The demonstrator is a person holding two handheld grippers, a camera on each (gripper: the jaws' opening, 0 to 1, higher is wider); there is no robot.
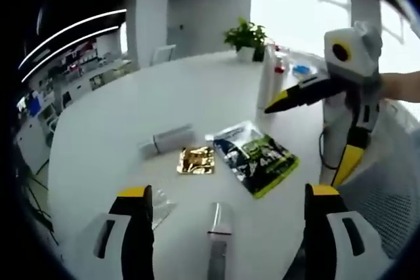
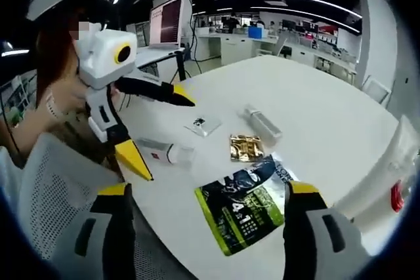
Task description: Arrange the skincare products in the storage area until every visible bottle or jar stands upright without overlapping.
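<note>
Both claws hung spread wide with nothing between the jaws: the left claw (image 1: 223, 209) over the near edge of the white counter (image 1: 131, 103), the right claw (image 2: 209, 209) over the dark-and-green foil pouch (image 2: 248, 209).

The work itself lay flat. One slim clear tube (image 1: 218, 234) rested on its side right between the left claw's jaws, white cap toward the camera, and a second clear tube (image 1: 165, 140) lay farther out, just beside a small gold sachet (image 1: 196, 160). A tall white bottle (image 1: 269, 80) was already standing at the far side (the right gripper view caught a white bottle with a red mark (image 2: 396, 181) at its edge, probably the same one).

The risk, as I judged it: those tubes were narrow and smooth, so a pinch near one end would likely let the tube swing or squirt out, and a thin base stood down crooked would tip straight back over. A roll toward the near edge looked possible too.

In the way: the pouch (image 1: 257, 156) and the sachet sat in the middle of the counter, taking the flat ground where a tube might be stood. A small clear packet (image 2: 202, 124) lay near the left claw's upper tip, and a potted plant (image 1: 247, 36) sat well clear at the back.
</note>
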